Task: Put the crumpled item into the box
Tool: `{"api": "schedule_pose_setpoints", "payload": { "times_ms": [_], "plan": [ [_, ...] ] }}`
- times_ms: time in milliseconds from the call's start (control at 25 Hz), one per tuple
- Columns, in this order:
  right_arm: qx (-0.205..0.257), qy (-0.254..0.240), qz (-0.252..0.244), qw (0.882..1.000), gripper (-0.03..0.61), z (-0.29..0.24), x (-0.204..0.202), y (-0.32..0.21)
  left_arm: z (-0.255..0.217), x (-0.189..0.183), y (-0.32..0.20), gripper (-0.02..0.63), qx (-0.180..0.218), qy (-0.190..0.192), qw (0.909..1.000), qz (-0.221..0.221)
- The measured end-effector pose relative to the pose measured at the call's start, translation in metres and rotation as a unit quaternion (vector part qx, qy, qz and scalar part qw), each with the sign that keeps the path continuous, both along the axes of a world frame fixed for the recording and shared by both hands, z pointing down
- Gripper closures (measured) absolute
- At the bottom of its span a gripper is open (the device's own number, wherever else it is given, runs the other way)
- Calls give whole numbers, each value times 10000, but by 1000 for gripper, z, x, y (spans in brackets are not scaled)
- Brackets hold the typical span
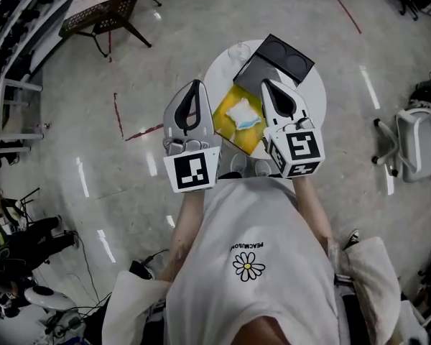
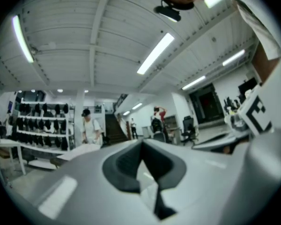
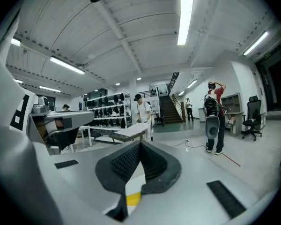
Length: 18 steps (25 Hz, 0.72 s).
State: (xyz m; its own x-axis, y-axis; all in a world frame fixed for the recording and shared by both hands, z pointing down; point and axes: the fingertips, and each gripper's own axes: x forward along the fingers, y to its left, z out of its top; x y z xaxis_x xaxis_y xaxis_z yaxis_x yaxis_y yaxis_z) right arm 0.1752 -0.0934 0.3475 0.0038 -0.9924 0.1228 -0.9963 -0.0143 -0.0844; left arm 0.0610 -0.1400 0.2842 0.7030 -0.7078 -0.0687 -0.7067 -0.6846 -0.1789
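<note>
Crumpled item (image 1: pixel 242 113) lies on a yellow sheet (image 1: pixel 226 115) atop the round table (image 1: pixel 314 85), beside the black box (image 1: pixel 253 72). Left gripper (image 1: pixel 195 86) and right gripper (image 1: pixel 266 85) hover either side, jaws pressed together, empty; one should likely spread before descending.

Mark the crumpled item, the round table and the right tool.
crumpled item (image 1: pixel 243 113): head view, its white middle.
round table (image 1: pixel 314 85): head view, bare right rim.
right tool (image 1: pixel 265 83): head view, tip where closed jaws meet.
</note>
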Motion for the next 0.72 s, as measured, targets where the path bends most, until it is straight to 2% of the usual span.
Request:
{"api": "schedule_pose_setpoints", "payload": {
  "times_ms": [240, 720],
  "plan": [
    [-456, 51, 89, 9989, 580, 29, 1, 11, 29, 6, 5, 612, -339, -171, 9992, 97],
    [-433, 96, 231, 9987, 579, 25, 8, 10, 29, 8, -1, 612, -411, -152, 9990, 126]
  ]
}}
